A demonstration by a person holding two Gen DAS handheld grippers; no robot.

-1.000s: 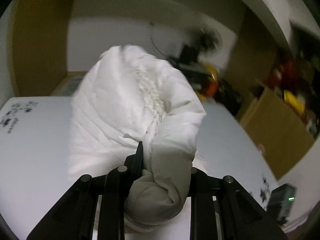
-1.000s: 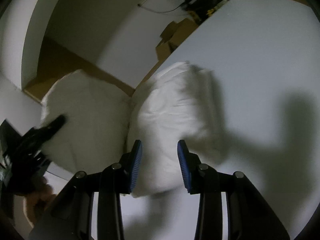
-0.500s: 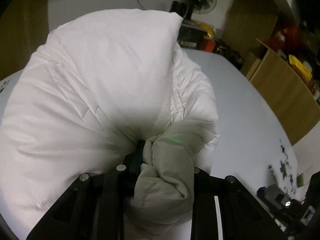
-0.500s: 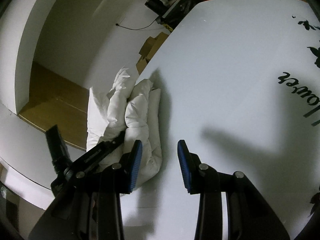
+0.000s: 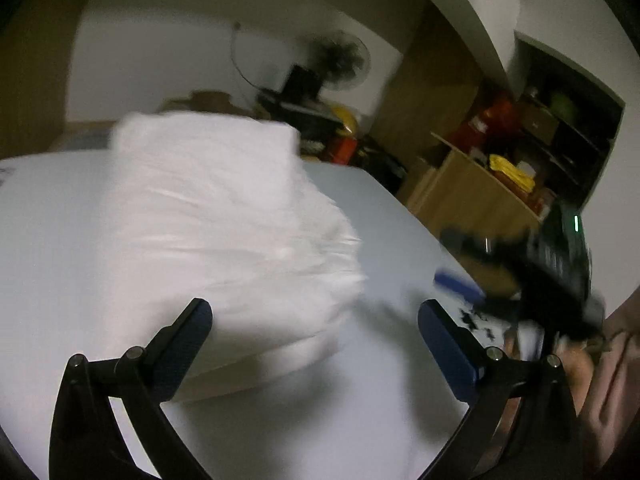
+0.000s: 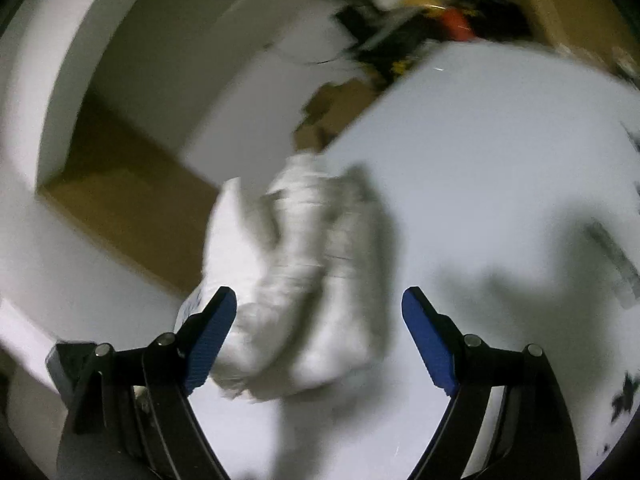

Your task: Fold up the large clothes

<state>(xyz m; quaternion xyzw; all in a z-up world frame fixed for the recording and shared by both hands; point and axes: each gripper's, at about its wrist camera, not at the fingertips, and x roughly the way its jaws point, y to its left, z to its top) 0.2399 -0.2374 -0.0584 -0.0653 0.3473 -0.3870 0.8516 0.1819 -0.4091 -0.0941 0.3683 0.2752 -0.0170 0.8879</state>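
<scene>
While both frames blur, the white puffy garment (image 5: 224,236) lies bundled on the pale table (image 5: 360,392). Left gripper (image 5: 316,336) gapes wide, gripping nothing, just before the bundle; right gripper (image 6: 320,332) likewise spreads wide and empty.

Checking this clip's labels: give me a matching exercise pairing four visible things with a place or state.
Things:
1. left gripper
2. white padded garment
3. fan
4. yellow item

Places or states:
A. on the wooden shelf unit
B. bundled up on the table
C. wide open, holding nothing
D. by the back wall, beyond the table

Pairs: 1-C, 2-B, 3-D, 4-A
</scene>
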